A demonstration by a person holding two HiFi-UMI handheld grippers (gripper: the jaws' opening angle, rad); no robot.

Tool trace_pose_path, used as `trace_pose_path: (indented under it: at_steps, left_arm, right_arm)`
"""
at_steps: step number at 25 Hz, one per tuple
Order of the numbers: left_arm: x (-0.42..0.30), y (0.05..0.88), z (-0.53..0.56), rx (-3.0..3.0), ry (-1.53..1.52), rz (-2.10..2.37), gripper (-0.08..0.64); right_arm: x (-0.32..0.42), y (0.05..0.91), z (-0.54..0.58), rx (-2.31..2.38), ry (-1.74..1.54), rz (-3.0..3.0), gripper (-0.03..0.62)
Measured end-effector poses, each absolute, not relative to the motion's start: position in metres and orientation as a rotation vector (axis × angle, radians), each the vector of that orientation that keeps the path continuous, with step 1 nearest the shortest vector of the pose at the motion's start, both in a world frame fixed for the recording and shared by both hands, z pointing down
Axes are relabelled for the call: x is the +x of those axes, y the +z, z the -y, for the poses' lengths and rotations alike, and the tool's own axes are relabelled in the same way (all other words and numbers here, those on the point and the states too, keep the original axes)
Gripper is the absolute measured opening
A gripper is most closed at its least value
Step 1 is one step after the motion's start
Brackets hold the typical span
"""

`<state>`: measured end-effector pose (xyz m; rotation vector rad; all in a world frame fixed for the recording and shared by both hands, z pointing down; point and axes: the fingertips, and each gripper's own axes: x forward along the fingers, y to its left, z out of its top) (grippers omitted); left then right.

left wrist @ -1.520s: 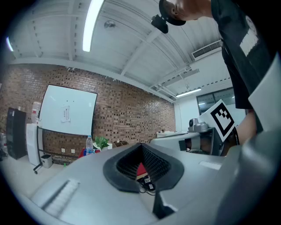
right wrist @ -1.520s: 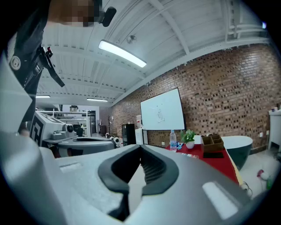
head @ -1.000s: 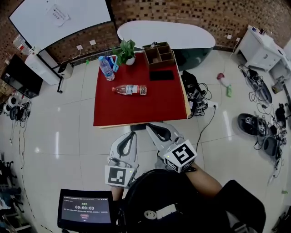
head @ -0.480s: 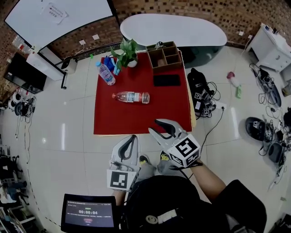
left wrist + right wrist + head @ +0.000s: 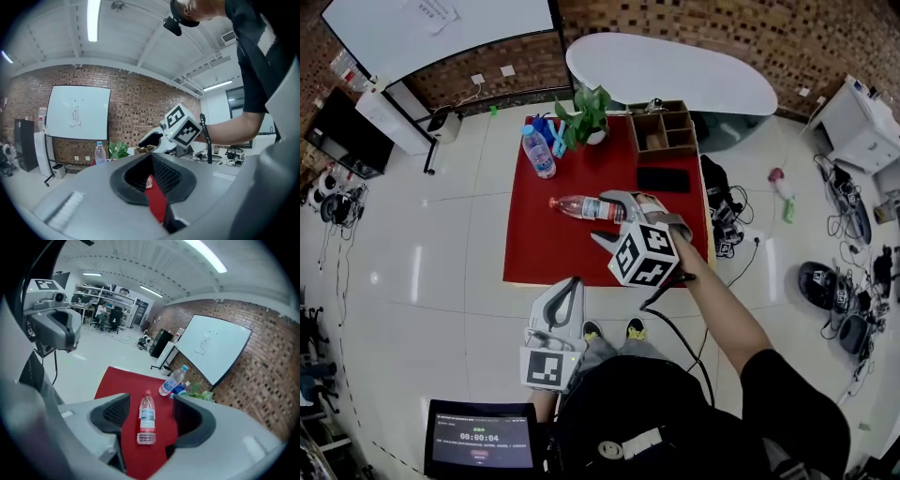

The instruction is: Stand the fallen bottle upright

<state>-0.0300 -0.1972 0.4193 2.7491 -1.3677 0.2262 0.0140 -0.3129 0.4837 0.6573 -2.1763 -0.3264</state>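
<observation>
The right gripper [image 5: 602, 217] hung over the red table [image 5: 117, 380] with its jaws spread wide and nothing gripped. The fallen bottle [image 5: 146, 418] lay on its side on the cloth straight ahead of it, framed in the gap between the two jaws without touching either pad. The bottle's base was towards the gripper and its red cap pointed away. It was clear plastic with a pale label carrying a red band; the print on the label was too small to read.

Beyond the fallen bottle and slightly to the right of the jaws stood an upright bottle [image 5: 172, 380] with a blue cap and a blue label, equally unreadable. A potted plant [image 5: 589, 117] stood just beside it. Farther off, past the table's far edge, was a whiteboard [image 5: 213, 345] with a sheet pinned on it, its writing illegible.

The left gripper [image 5: 151, 173] was held low, short of the table's near edge, its jaws drawn together to a narrow slit and holding nothing. Below it, a small screen [image 5: 478, 438] showed 00:00:04.
</observation>
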Motion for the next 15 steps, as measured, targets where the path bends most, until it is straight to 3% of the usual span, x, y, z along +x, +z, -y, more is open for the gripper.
trace_pose_path:
  at_steps: [8, 15]
  left_arm:
    - [-0.12, 0.433, 0.209, 2.581, 0.179, 1.549, 0.006]
    - [-0.175, 0.449, 0.21, 2.458, 0.164, 1.642, 0.006]
  right_arm:
    - [-0.067, 0.596, 0.393, 0.481, -0.248, 1.953, 0.289]
    - [-0.07, 0.691, 0.422, 0.402, -0.175, 1.698, 0.295]
